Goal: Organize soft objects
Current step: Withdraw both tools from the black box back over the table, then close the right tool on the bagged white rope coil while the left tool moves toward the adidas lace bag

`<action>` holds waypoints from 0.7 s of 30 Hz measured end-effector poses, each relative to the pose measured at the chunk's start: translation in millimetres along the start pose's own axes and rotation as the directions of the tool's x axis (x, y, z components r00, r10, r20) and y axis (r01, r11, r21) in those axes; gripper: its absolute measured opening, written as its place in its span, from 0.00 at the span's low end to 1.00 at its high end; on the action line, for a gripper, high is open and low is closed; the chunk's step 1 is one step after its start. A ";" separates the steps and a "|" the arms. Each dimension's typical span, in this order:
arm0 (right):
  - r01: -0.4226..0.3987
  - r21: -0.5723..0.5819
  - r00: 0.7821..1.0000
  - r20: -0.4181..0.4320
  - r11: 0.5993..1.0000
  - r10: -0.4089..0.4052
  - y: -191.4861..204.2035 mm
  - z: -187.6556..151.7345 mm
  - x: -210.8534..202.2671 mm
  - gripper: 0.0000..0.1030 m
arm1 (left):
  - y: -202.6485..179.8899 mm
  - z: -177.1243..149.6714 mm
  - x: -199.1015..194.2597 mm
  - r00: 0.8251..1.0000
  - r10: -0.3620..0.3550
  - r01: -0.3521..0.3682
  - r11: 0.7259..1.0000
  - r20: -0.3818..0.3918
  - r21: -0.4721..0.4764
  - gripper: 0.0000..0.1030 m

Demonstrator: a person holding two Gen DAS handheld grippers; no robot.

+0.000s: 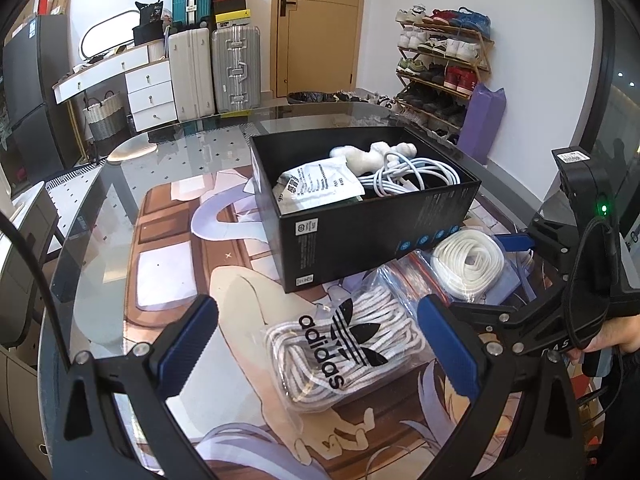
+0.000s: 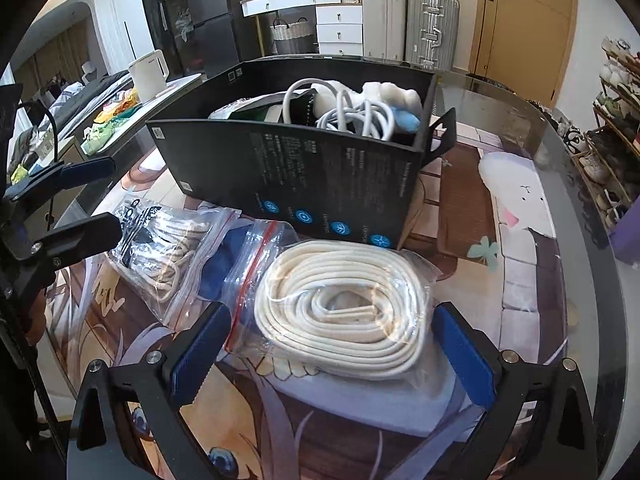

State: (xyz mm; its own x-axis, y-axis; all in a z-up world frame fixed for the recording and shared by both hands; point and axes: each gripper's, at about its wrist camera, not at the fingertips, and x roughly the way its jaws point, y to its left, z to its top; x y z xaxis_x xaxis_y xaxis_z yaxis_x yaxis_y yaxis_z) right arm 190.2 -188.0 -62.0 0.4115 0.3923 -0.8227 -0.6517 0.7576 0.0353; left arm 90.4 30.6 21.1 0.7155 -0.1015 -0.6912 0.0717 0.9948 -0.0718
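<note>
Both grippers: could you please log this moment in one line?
left gripper: open over laces bag | right gripper: open around rope bag | box: part-filled

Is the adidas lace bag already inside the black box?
No, the adidas lace bag lies on the table mat in front of the black box, between the open left tool's fingers.

Glass table (image 1: pixel 100 208) with black box (image 1: pixel 360 236), adidas lace bag (image 1: pixel 344 352), white cord bag (image 2: pixel 344 312).

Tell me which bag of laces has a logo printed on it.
The adidas bag, between the left hand-held gripper's fingers. The other bag, holding a cream coil, is plain with a red zip strip.
</note>
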 end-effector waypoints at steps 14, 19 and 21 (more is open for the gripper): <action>0.019 -0.020 1.000 0.013 1.000 -0.019 8.5 -4.5 0.5 0.96 | 0.8 -1.7 1.2 1.000 -0.002 0.002 1.000 -0.008 0.002 0.98; 0.010 -0.026 0.999 0.033 1.000 -0.010 7.5 -6.7 -3.2 0.86 | -0.4 -2.0 2.0 1.000 -0.005 0.005 1.000 -0.013 0.009 0.98; 0.010 -0.029 0.999 0.036 1.000 -0.009 7.3 -6.9 -3.8 0.81 | -1.2 -1.8 1.8 1.000 -0.005 0.005 1.000 -0.013 0.009 0.98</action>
State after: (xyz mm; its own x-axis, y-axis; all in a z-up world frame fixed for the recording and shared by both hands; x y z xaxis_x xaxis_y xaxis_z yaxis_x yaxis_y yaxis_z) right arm 179.4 -187.6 -62.5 0.4397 0.4042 -0.8020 -0.6662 0.7457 0.0106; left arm 90.3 29.3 18.6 0.7059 -0.1067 -0.7003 0.0817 0.9943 -0.0691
